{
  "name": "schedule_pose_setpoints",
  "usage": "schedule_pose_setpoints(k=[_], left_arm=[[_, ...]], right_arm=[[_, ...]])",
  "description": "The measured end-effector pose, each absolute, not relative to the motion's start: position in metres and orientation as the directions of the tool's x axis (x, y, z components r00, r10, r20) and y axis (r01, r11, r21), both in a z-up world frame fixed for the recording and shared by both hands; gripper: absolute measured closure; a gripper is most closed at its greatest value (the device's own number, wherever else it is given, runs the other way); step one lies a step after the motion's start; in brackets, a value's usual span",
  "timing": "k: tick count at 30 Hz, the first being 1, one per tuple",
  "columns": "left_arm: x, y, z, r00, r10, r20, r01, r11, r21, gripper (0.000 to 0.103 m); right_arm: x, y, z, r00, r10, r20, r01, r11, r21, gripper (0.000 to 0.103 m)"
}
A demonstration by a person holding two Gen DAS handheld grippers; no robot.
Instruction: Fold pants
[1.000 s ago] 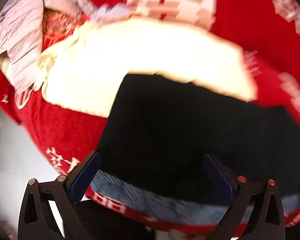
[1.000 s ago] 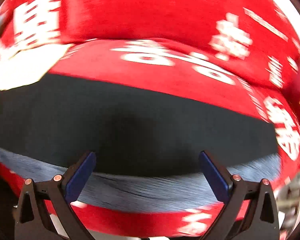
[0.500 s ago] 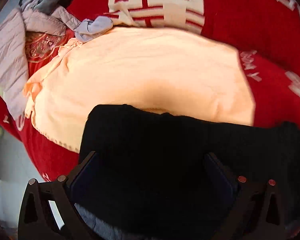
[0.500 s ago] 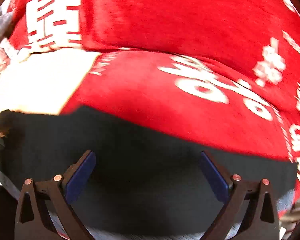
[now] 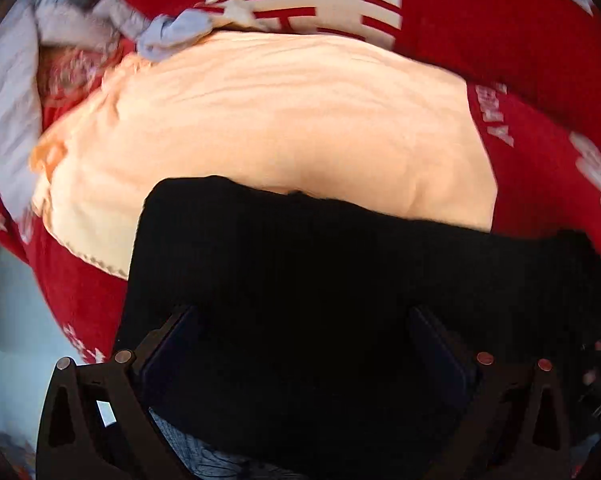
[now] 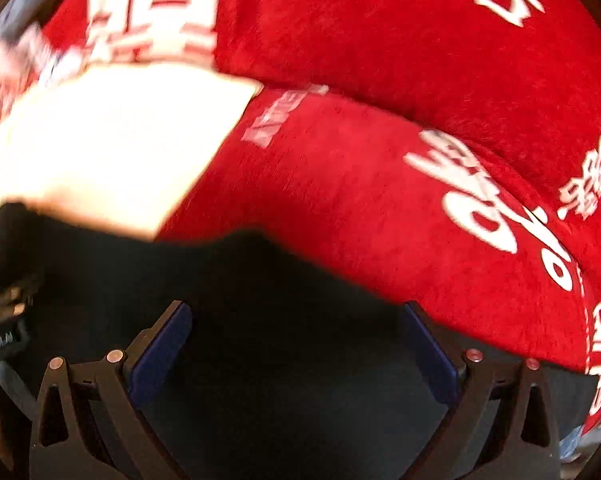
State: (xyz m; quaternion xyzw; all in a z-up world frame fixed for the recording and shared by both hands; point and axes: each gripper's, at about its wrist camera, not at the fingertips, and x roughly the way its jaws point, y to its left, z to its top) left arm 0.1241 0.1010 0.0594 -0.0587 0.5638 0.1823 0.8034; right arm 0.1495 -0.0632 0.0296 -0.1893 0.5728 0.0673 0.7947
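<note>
Pants (image 5: 320, 280) fill the bottom half of my left wrist view. They are black and lie on a red blanket (image 5: 540, 152) with big white letters. My left hand-held gripper (image 5: 306, 344) has its two blue fingers (image 5: 168, 348) spread wide apart, and the black cloth sits right between them and under them. I cannot tell if the fingers touch the cloth. Behind the pants lies a peach towel (image 5: 260, 120), and the far edge of the pants covers part of it. A pale striped garment (image 5: 8, 92) is bunched up at the far left, past the towel.

In my right wrist view, the pants (image 6: 292, 340) again fill the bottom. My right hand-held gripper (image 6: 296, 344) is wide apart too, holding nothing, with the black cloth between its fingers (image 6: 160, 348). The far edge of the pants runs just past the fingertips. Beyond it is the red blanket (image 6: 380, 180). The towel (image 6: 112, 148) looks very bright here and sits to the left, touching the pants. This view is blurry.
</note>
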Motion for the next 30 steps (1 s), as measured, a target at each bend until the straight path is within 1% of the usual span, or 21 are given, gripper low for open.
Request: schedule_pose_setpoints(k=[1,2,3,7,9,12,16,18,20,21,22,24,25,26,28,29,30], left_arm=[[0.125,0.097,0.055,0.295,0.259,-0.92,-0.347,0.926,0.149,0.0],[0.122,0.097,0.055,0.302,0.266,-0.915,-0.344,0.926,0.155,0.0],[0.12,0.098,0.055,0.308,0.265,-0.914,-0.343,0.927,0.153,0.0],[0.119,0.119,0.053,0.282,0.265,-0.922,-0.354,0.922,0.157,0.0],[0.116,0.124,0.052,0.277,0.263,-0.924,-0.357,0.921,0.155,0.0],[0.109,0.128,0.051,0.268,0.248,-0.931,-0.363,0.921,0.141,0.0],[0.099,0.129,0.05,0.264,0.241,-0.934,-0.381,0.915,0.129,0.0],[0.092,0.127,0.05,0.245,0.243,-0.938,-0.409,0.904,0.127,0.0],[0.082,0.116,0.056,0.232,0.252,-0.94,-0.42,0.897,0.137,0.0],[0.077,0.108,0.059,0.245,0.239,-0.94,-0.412,0.903,0.123,0.0],[0.07,0.091,0.064,0.273,0.194,-0.942,-0.382,0.921,0.079,0.0],[0.062,0.058,0.068,0.304,0.124,-0.944,-0.301,0.953,0.028,0.0],[0.06,0.031,0.066,0.316,0.087,-0.945,-0.223,0.975,0.015,0.0],[0.059,0.013,0.065,0.32,0.07,-0.945,-0.172,0.985,0.014,0.0],[0.059,-0.015,0.06,0.33,0.049,-0.943,-0.095,0.995,0.018,0.0],[0.059,-0.021,0.059,0.336,0.064,-0.94,-0.093,0.995,0.035,0.0],[0.06,-0.021,0.058,0.334,0.065,-0.94,-0.099,0.994,0.034,0.0]], right_arm=[[0.148,-0.068,0.022,0.325,-0.122,-0.938,-0.329,0.915,-0.233,0.001],[0.147,-0.08,0.023,0.321,-0.082,-0.944,-0.32,0.929,-0.189,0.001],[0.148,-0.092,0.026,0.324,-0.082,-0.942,-0.295,0.938,-0.183,0.001],[0.153,-0.174,0.042,0.348,-0.208,-0.914,-0.191,0.939,-0.286,0.0],[0.149,-0.236,0.052,0.344,-0.248,-0.906,-0.123,0.944,-0.305,0.0],[0.139,-0.342,0.068,0.32,-0.245,-0.915,0.011,0.967,-0.255,0.0],[0.118,-0.466,0.087,0.29,-0.341,-0.894,0.205,0.935,-0.29,0.0],[0.106,-0.518,0.094,0.271,-0.346,-0.898,0.313,0.914,-0.258,0.0],[0.089,-0.548,0.103,0.254,-0.318,-0.913,0.417,0.888,-0.193,0.0],[0.083,-0.55,0.108,0.272,-0.308,-0.912,0.426,0.888,-0.173,0.0],[0.073,-0.543,0.113,0.299,-0.299,-0.906,0.406,0.899,-0.163,0.0],[0.055,-0.509,0.117,0.342,-0.268,-0.901,0.306,0.938,-0.163,0.0],[0.047,-0.492,0.115,0.357,-0.253,-0.899,0.256,0.952,-0.166,0.0],[0.04,-0.475,0.109,0.365,-0.241,-0.899,0.205,0.963,-0.175,0.0],[0.031,-0.457,0.094,0.352,-0.272,-0.896,0.155,0.961,-0.231,0.0],[0.022,-0.46,0.088,0.338,-0.285,-0.897,0.155,0.957,-0.245,0.0],[0.016,-0.469,0.087,0.352,-0.248,-0.903,0.184,0.964,-0.193,0.0]])
